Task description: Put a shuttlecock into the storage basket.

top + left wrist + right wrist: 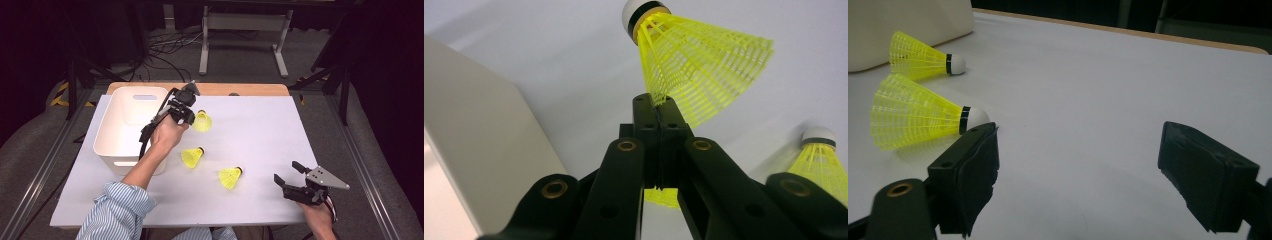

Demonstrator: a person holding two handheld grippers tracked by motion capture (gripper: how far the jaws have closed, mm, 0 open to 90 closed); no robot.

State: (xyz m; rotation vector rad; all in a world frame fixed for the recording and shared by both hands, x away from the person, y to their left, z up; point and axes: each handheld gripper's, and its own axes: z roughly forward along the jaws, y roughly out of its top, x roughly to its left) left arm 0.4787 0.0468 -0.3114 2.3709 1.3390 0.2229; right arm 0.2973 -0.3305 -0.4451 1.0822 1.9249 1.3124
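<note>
Near the table's (260,200) front right corner the right gripper (291,173) rests with jaws wide, holding nothing. Two shuttlecocks (230,177) (192,157) lie mid-table. Farther back, beside the bin's (116,155) right wall, the left gripper (192,117) has its jaws clamped on a third shuttlecock's (202,121) skirt.
</note>
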